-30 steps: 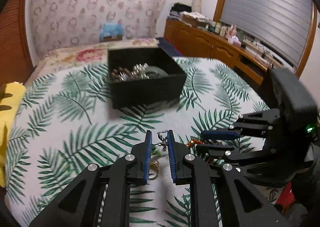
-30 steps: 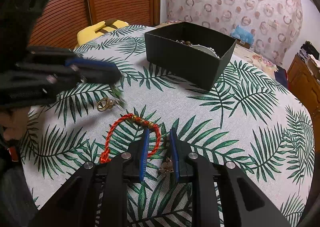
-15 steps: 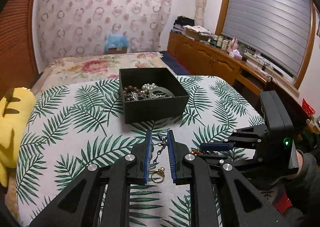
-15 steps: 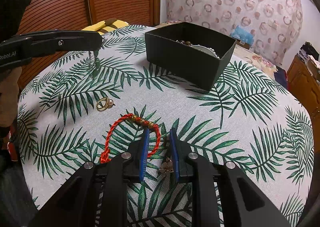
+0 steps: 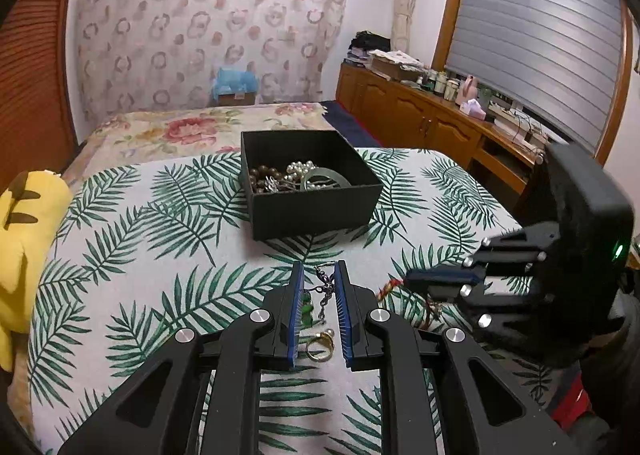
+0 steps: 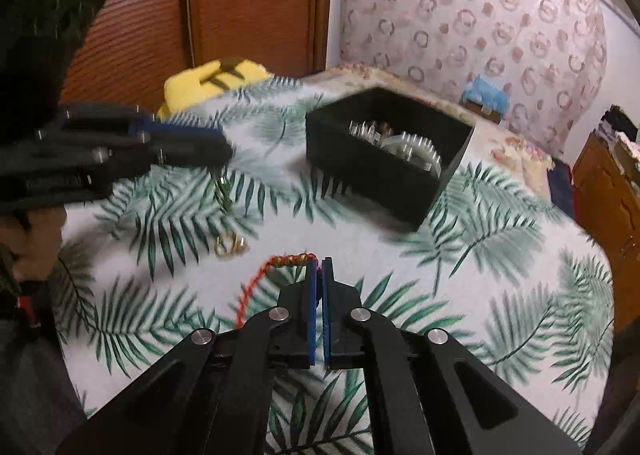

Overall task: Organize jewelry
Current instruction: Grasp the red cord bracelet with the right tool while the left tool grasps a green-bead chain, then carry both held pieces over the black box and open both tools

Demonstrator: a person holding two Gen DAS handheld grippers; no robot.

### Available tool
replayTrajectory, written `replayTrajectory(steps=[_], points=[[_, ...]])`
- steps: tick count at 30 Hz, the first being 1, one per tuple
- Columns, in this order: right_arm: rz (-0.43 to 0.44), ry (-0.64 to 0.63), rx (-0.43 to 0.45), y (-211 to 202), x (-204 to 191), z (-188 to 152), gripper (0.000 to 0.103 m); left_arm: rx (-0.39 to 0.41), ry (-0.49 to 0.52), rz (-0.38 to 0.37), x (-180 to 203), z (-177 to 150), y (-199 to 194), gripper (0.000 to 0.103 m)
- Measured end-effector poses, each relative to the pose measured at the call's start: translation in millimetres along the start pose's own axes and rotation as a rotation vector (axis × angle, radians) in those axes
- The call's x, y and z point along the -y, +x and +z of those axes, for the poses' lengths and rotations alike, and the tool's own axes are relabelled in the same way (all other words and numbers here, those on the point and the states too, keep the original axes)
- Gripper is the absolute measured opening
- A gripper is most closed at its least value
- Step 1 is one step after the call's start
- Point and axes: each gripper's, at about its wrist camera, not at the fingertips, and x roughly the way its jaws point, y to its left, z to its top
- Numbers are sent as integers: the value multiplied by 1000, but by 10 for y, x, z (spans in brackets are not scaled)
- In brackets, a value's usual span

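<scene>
At twelve o'clock beyond bare tablecloth (image 6: 460, 267) sits the box (image 6: 400, 183); right gripper (image 6: 320, 261) just clamped the red bracelet (image 6: 280, 261), left gripper (image 5: 318, 269) pinches a chain (image 5: 326, 289).

Palm-leaf cloth (image 5: 168, 239) spread over the table. Yellow plush toy (image 5: 20, 231) seen at its left edge. Floral bedspread (image 5: 176, 131) behind, wooden cabinets (image 5: 420, 123) under shuttered window (image 5: 536, 27).

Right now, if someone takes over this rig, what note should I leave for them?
Left tool: shut on the chain with green charm, which hangs from it.
Right tool: jaws have just closed on the red bracelet.
Done: black box already holds beads, pearls and a bangle.
Left to do: both held pieces go into the box, then the gold ring lying on the cloth.
</scene>
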Motion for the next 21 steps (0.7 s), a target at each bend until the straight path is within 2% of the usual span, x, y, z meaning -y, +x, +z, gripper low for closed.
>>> replayTrajectory(steps=[5, 11, 16, 21], points=[[-57, 0, 40, -77, 128, 215, 3, 21, 4, 8, -40, 74, -15, 14], [-81, 24, 96, -125, 351, 479, 3, 37, 12, 18, -95, 189, -5, 14], [-84, 29, 136, -51, 472, 699, 3, 47, 16, 27, -136, 308, 39, 14], [-106, 35, 137, 86, 572, 860, 3, 52, 25, 34, -141, 403, 82, 14]])
